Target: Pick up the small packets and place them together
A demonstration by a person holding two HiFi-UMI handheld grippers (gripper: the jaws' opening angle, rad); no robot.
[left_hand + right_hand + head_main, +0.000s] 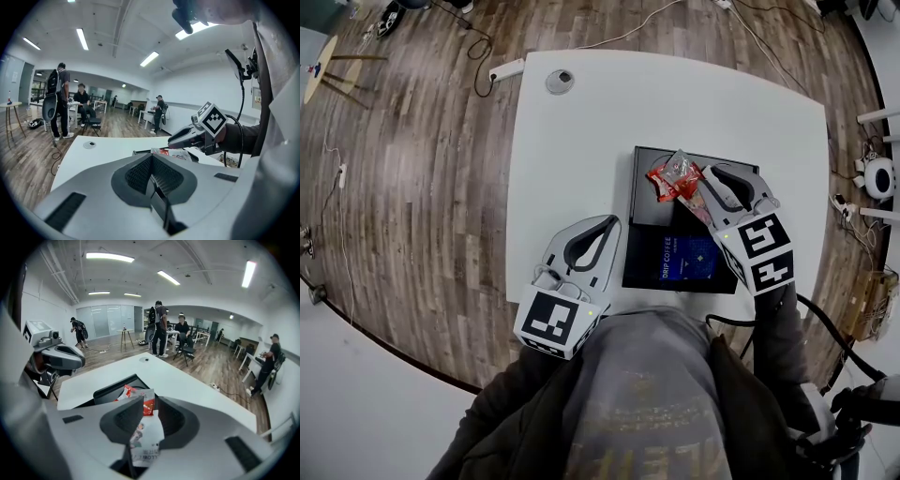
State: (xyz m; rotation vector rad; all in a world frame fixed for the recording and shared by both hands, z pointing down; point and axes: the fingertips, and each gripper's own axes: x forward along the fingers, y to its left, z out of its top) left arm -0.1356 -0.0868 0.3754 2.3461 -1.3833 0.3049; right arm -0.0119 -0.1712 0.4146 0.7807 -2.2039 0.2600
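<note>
Currently, several packets (pixel 673 176) lie heaped on the black tray (pixel 642 202); no others show on the table (pixel 572 141), so judge the gathering nearly done. Your right claw (pixel 150 401) is over that heap, jaws partly apart, with a white packet (pixel 146 439) standing loose between them, unclamped and not yet dropped. Your left claw (pixel 153 173) is closed, empty.

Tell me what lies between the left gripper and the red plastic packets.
In the head view, only bare white tabletop and the edge of the flat black tray separate the left gripper from the red plastic packets.
</note>
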